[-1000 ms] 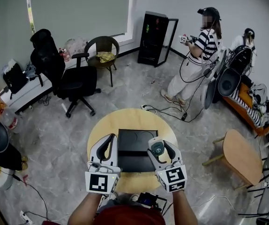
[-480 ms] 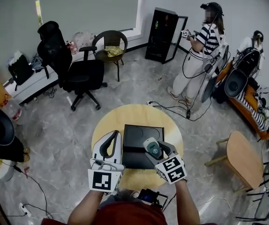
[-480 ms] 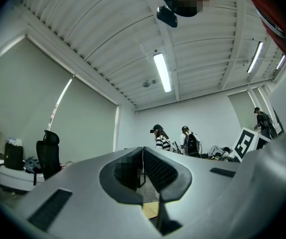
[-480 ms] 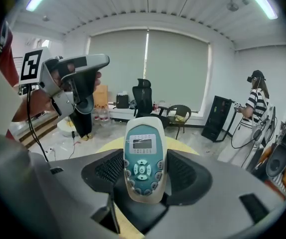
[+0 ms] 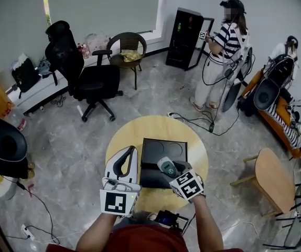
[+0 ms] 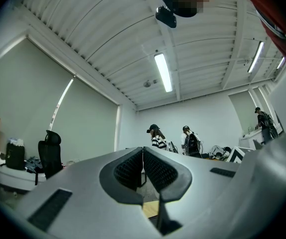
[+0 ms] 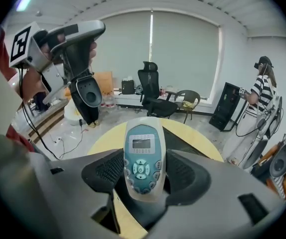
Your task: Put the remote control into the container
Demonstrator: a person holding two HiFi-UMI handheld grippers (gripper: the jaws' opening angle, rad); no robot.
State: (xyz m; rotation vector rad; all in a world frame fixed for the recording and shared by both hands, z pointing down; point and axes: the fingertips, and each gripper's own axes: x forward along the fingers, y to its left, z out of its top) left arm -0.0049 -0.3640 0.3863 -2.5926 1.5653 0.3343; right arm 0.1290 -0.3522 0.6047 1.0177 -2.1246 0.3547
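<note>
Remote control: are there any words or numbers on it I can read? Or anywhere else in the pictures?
No text can be read anywhere.
Remote control, clamped in the right gripper: screen and button print too small and blurred to read.
Marker cube on the right gripper: black-and-white squares, no letters.
Marker cube on the left gripper: the same, no letters.
</note>
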